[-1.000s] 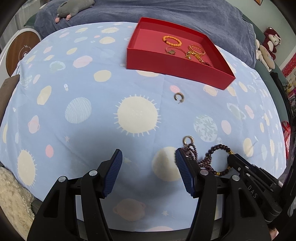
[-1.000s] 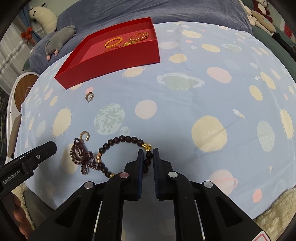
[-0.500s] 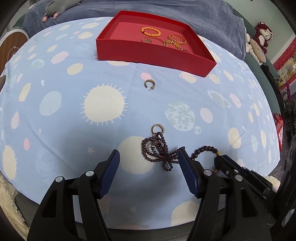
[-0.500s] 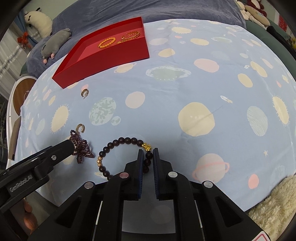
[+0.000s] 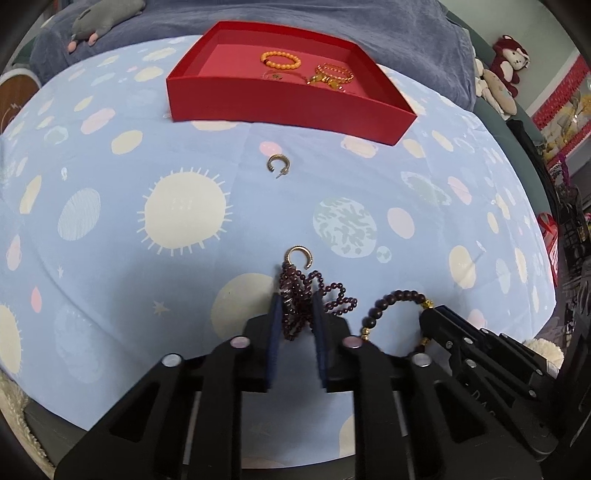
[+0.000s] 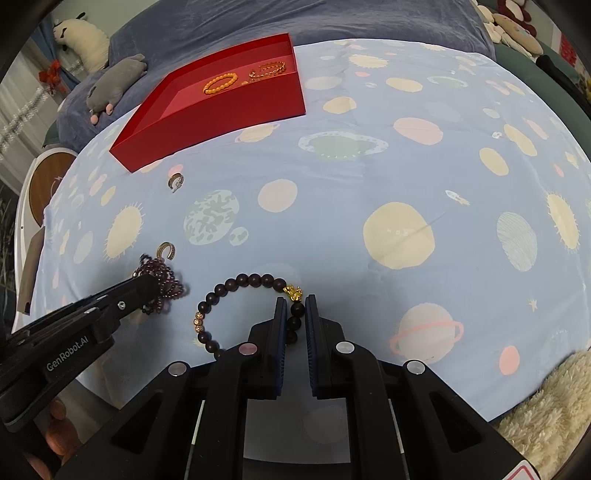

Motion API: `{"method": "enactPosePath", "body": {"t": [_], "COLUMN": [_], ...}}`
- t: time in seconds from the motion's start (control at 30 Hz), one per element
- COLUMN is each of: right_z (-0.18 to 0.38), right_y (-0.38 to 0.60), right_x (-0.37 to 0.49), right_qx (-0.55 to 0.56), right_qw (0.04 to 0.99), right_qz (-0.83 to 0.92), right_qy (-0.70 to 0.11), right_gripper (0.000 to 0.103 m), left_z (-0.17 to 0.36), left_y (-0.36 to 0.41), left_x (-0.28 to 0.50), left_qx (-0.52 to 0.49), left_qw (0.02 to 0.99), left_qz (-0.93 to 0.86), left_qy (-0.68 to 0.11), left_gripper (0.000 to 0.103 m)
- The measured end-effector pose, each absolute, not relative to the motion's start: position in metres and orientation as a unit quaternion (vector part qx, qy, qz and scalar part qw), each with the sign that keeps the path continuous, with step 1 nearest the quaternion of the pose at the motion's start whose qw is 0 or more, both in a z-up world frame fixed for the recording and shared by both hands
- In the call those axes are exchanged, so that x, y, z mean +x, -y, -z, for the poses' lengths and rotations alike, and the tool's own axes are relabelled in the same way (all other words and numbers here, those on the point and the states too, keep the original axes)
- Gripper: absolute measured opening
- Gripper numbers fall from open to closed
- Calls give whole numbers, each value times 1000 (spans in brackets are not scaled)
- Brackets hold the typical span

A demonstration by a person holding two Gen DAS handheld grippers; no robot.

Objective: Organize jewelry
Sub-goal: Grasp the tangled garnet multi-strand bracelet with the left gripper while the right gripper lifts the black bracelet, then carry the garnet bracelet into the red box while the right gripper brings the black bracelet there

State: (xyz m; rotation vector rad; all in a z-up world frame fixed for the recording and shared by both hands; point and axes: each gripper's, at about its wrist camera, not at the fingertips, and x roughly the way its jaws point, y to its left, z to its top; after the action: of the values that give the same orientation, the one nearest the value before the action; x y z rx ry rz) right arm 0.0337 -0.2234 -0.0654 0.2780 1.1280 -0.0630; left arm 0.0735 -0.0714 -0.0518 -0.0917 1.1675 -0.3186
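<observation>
My left gripper (image 5: 295, 299) is shut on a tangled dark red bead string (image 5: 306, 291), which also shows in the right wrist view (image 6: 162, 277). My right gripper (image 6: 295, 306) is shut on a dark brown bead bracelet (image 6: 240, 280) with a gold charm; it shows in the left wrist view (image 5: 391, 299) too. A gold open ring (image 5: 299, 254) lies just beyond the red beads. A second ring (image 5: 279, 164) lies nearer the red tray (image 5: 288, 103), which holds an orange bracelet (image 5: 280, 61) and a gold chain (image 5: 332, 74).
The blue planet-print sheet (image 6: 399, 177) covers the surface. A grey plush toy (image 6: 114, 81) and a dark blue blanket (image 5: 369, 26) lie behind the tray. A fluffy cream rug (image 6: 546, 410) is at the lower right. Plush toys (image 5: 502, 70) sit at the far right.
My left gripper moved right over the dark red bead string and closed on it. My right gripper stayed shut on the brown bracelet.
</observation>
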Motion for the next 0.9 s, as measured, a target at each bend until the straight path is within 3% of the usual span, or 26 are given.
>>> {"method": "enactPosePath", "body": {"t": [0.9], "right_z": [14], "right_y": [234], "right_x": [45], "right_qx": [164], "right_qw": [863], "right_qz": [18], "right_qy": [-477], "right_gripper": [7], "left_z": [-10], "left_y": [19], "left_x": [91], "left_qx": [-78], "left_qw": [856], "left_qz": [134], "left_qy": [-494], "left_gripper": [6]}}
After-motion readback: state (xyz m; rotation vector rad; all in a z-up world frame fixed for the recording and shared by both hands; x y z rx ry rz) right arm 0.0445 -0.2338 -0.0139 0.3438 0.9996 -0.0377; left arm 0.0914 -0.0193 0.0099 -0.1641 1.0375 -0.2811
